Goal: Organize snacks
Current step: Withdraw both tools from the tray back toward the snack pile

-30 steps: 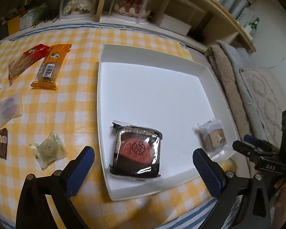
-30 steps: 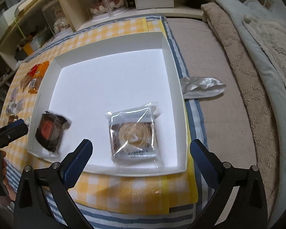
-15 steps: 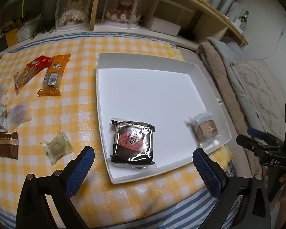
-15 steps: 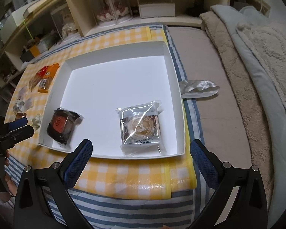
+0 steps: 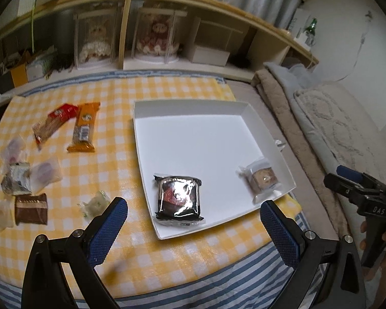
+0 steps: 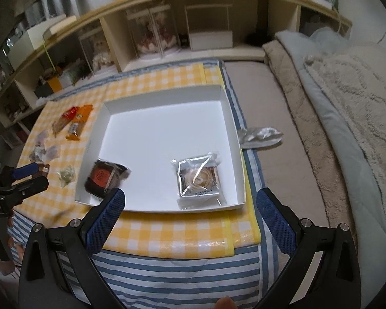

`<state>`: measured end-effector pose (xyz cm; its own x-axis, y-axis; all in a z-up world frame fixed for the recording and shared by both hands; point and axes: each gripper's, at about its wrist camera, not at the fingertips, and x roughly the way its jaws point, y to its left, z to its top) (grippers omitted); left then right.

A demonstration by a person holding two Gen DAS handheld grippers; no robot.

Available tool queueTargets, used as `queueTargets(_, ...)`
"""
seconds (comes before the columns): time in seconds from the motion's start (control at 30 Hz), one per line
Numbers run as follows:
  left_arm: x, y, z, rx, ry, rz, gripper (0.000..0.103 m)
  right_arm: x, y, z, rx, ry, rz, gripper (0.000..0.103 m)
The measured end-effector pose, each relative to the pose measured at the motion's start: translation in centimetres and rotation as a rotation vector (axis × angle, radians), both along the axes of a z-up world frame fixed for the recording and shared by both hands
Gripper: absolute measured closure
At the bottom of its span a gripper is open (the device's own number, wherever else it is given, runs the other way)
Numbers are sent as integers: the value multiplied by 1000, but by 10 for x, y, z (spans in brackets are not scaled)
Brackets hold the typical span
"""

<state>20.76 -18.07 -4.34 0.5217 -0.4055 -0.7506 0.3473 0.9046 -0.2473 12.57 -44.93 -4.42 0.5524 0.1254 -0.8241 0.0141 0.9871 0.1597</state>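
White cardboard is forming the shallow tray (image 5: pixel 187 108) that is sitting on the yellow-checked cloth (image 5: pixel 115 97) of the bench; inside the tray, a dark-wrapped red cake (image 5: pixel 178 199) is lying near its front-left corner, and a clear-wrapped brown pastry (image 6: pixel 199 179) is resting near its front-right corner, well apart from the cake; left of the tray, the loose snacks are lying on the cloth: an orange packet (image 5: pixel 83 131), a red packet (image 5: pixel 52 122), a brown packet (image 5: pixel 31 208) and a small pale green sweet (image 5: pixel 95 203); the left hand-held gripper (image 5: pixel 194 229) is hovering before the tray's front edge, jaws spread wide and holding nothing; the right hand-held gripper (image 6: pixel 190 220) is hanging over the striped bench edge in front of the tray, likewise gaping wide and empty
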Motion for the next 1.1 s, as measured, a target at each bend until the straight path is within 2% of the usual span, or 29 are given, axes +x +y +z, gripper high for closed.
queueTargets(0.33, -19, 52, 38, -18, -85, 26, 0, -8, 40, 37, -19, -82, 34, 0)
queueTargets(0.6, -37, 114, 60, -2, -168, 96, 0, 3, 84, 41, 24, -124, 55, 0)
queueTargets(0.8, -47, 165, 60, 5, -197, 177, 0, 16, 128, 39, 59, -145, 98, 0)
queueTargets(1.1, -35, 226, 39, 31, -168, 285, 0, 35, 191, 21, 115, -151, 146, 0)
